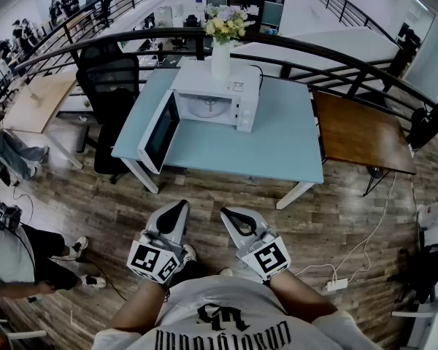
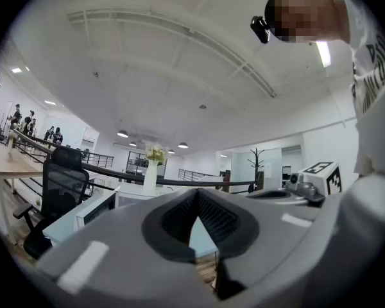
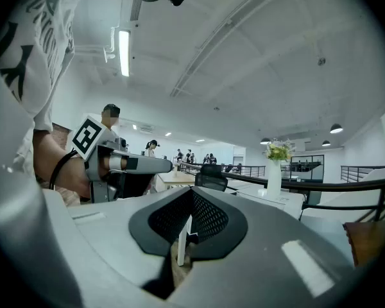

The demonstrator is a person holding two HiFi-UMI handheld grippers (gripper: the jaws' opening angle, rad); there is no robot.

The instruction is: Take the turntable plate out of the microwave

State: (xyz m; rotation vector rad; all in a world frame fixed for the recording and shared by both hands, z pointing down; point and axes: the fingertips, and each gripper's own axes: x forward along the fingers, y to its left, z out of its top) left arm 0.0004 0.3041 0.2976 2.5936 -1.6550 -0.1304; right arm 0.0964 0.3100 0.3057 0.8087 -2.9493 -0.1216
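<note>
hanging open, the microwave door (image 1: 159, 131) bares the turntable plate (image 1: 206, 107) beneath a vase (image 1: 220, 61).

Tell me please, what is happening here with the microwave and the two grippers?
A person stands facing a light blue table and holds the left gripper and the right gripper near the body, short of the table. Both pairs of jaws are shut with nothing between them. On the table, the microwave has its door swung open, and the turntable plate lies inside, not yet taken out. A vase of flowers stands on the microwave.
</note>
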